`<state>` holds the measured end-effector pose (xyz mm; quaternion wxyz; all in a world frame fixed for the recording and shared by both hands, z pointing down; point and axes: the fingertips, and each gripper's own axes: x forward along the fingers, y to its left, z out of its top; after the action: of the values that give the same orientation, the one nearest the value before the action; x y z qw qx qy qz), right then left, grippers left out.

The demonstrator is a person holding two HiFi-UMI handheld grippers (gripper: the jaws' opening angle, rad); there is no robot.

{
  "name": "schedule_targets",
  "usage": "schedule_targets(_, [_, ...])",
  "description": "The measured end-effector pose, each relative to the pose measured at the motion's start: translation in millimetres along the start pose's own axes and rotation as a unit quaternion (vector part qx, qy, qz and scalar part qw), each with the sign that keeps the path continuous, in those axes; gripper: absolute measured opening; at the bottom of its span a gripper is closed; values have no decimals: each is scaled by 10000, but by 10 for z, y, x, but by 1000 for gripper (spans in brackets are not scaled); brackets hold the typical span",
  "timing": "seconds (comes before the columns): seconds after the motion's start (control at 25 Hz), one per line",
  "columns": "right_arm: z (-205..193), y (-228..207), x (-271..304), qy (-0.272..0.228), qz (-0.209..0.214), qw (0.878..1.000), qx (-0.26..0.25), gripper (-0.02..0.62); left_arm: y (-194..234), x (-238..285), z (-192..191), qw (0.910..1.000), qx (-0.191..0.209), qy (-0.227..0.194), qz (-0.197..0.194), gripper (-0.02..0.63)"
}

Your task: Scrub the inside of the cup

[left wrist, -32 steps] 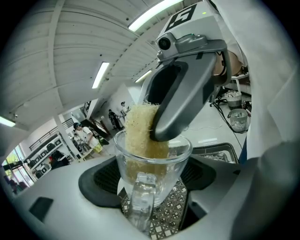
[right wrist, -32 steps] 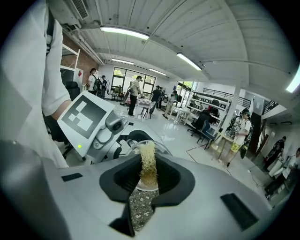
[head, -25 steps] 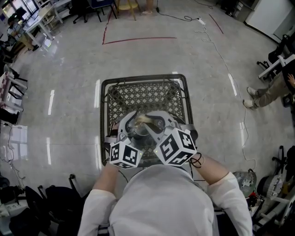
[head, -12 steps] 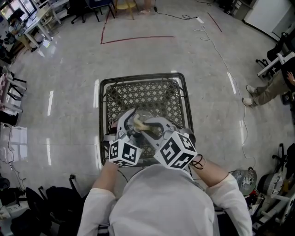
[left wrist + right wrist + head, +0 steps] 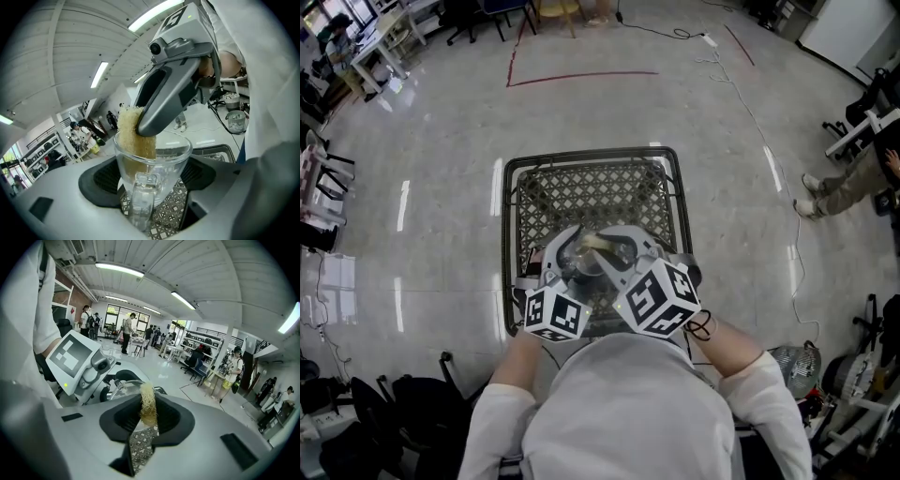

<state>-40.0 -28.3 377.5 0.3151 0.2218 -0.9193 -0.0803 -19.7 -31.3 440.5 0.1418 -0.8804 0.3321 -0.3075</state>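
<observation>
A clear glass cup (image 5: 151,161) with a handle sits between the jaws of my left gripper (image 5: 152,206), which is shut on it. My right gripper (image 5: 149,416) is shut on a yellow loofah sponge (image 5: 148,406); in the left gripper view that sponge (image 5: 132,133) dips into the cup past its rim. Seen from the head view, both grippers meet over a metal mesh basket (image 5: 593,191), the left gripper (image 5: 565,272) holding the cup (image 5: 577,265) and the right gripper (image 5: 619,261) reaching in from the right with the sponge (image 5: 593,244).
The mesh basket stands on a shiny grey floor. A red tape line (image 5: 581,77) and a cable (image 5: 741,103) lie farther out. A person's legs (image 5: 839,187) are at the right; chairs and desks (image 5: 366,47) line the far left. People stand in the background of the gripper views.
The sponge and right gripper shifted a little left and back within the cup; both grippers stay close together over the basket.
</observation>
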Motion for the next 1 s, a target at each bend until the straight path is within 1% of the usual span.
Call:
schedule_targets(0.08, [-27, -15, -26, -7, -36, 10000, 75, 86, 16, -5, 2, 10000, -43, -25, 16, 379])
schedule_targets(0.16, [-49, -4, -59, -53, -6, 9997, 258, 86, 32, -8, -5, 9999, -91, -45, 28, 379])
schedule_targets(0.24, [-67, 20, -84, -148, 97, 9982, 579, 86, 55, -2, -25, 9998, -181, -62, 40, 379])
schedule_targets(0.32, [-76, 45, -112, -317, 256, 9942, 993, 86, 79, 15, -33, 9995, -298, -89, 46, 379])
schedule_targets(0.44, [-75, 89, -153, -616, 455, 9852, 1531, 86, 87, 43, -13, 9992, -378, -133, 45, 379])
schedule_targets(0.56, [-76, 101, -155, -869, 487, 9769, 1892, 86, 92, 56, -3, 9986, -495, -192, 18, 379])
schedule_targets(0.68, [-56, 62, -169, -1139, 398, 9692, 2145, 86, 98, 59, 0, 9972, -691, -272, -19, 379])
schedule_targets(0.76, [-63, 17, -191, -1340, 311, 9619, 2365, 86, 101, 67, -5, 9958, -851, -321, -48, 379])
schedule_targets(1.0, [-167, -124, -252, -1729, 92, 9396, 2952, 86, 80, 145, -32, 9884, -1414, -517, -218, 379])
